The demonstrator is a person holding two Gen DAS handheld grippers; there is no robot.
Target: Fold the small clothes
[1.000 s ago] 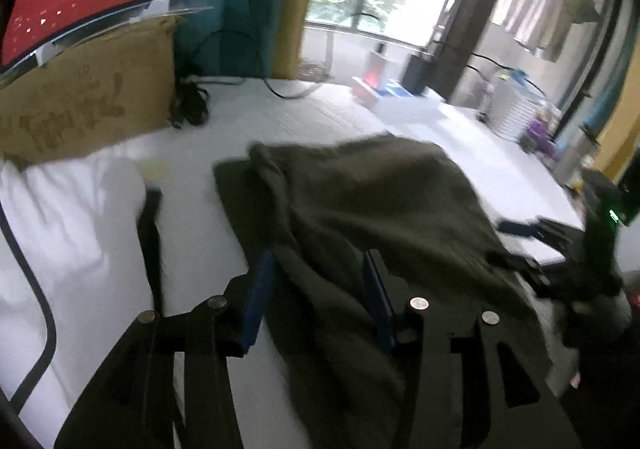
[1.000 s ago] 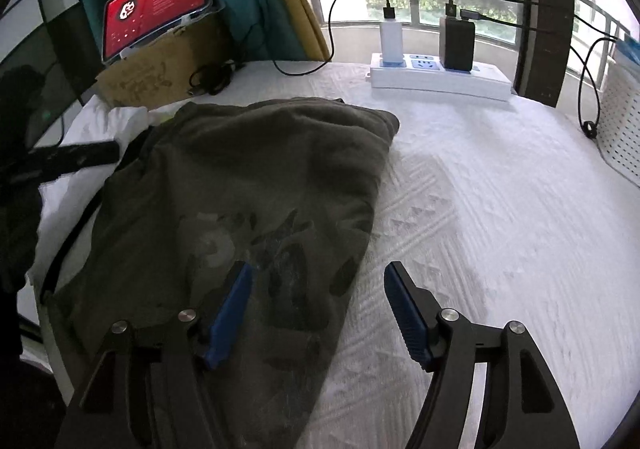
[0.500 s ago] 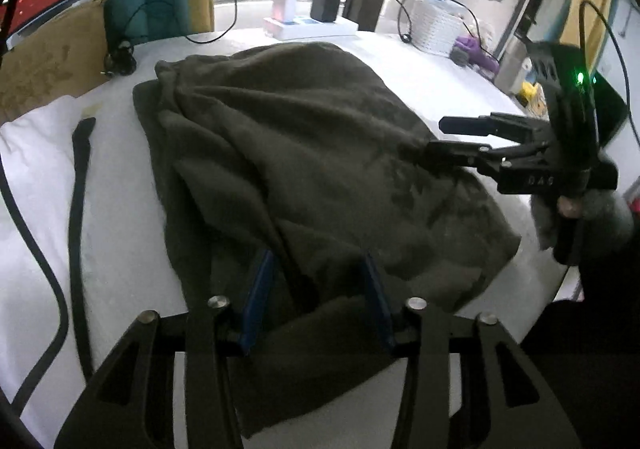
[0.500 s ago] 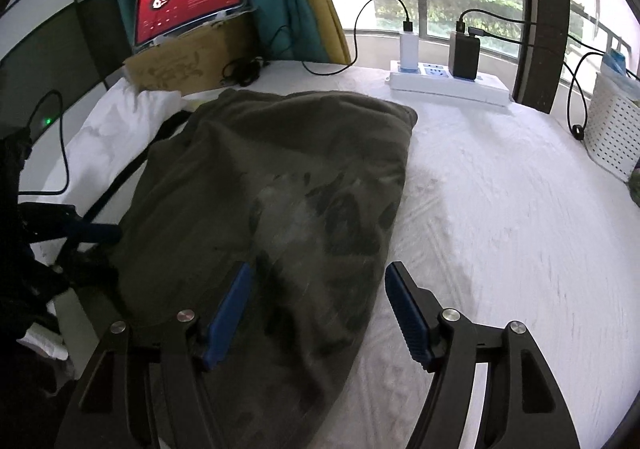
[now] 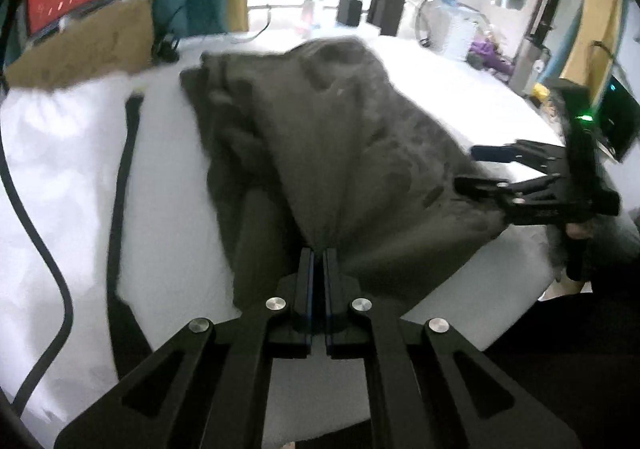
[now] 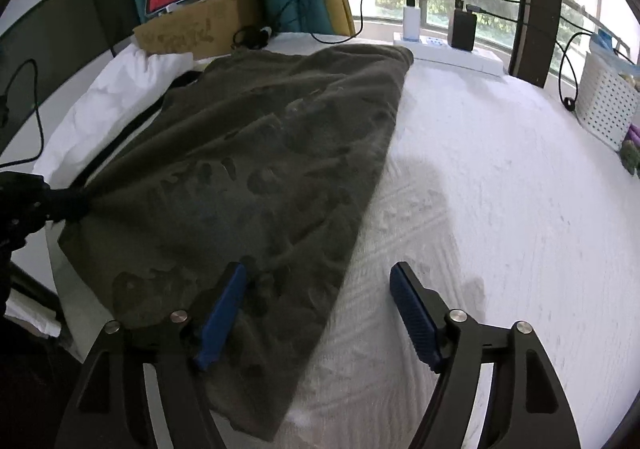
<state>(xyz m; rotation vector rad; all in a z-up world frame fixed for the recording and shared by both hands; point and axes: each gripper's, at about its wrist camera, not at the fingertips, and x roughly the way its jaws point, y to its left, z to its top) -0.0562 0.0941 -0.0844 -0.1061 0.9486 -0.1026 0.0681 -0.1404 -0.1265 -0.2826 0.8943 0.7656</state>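
In the left wrist view we see the left tool (image 5: pixel 318 253) closed tight on a pinch of the dark olive garment (image 5: pixel 320 137), its blue pads together with cloth drawn taut between them. A second ago these fingers stood apart over the cloth; now they have shut on it. The picture is blurred, so the garment's far edge and print are hard to make out. The right tool (image 5: pixel 476 167) reaches in from the right; its lower finger is lost against the cloth edge. The garment lies on the white bed (image 5: pixel 168 185), a black strap (image 5: pixel 124 169) to its left.

In the right wrist view the right tool (image 6: pixel 320 277) stands wide apart, and has just been opening further: the left pad is over the garment's near edge, the right pad over bare bedding. At the left edge the left tool (image 6: pixel 76 205) is mostly cut off. A white basket (image 6: pixel 608 101) at far right holds something we cannot make out.
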